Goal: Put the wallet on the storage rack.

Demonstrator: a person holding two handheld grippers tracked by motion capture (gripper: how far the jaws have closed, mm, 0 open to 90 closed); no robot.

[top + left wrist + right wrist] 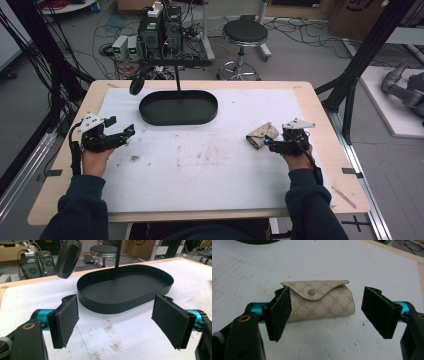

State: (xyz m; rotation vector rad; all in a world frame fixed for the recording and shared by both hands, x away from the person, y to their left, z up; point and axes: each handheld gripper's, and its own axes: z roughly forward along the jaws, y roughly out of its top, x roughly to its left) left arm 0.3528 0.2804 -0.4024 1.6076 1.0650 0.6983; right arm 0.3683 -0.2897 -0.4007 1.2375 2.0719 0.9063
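The small beige patterned pouch with a snap-fastened flap point(322, 301) lies on the white foam mat point(200, 175) at the right of the bench. The right gripper point(325, 312) brackets it, jaws spread wide, pads clear of its ends. The left gripper point(120, 322) hovers at the mat's left side, jaws wide open and empty, facing the black oval metal tray point(120, 305).

Dark navy sleeves point(75, 210), black hand-held gripper point(325, 312), teal fittings
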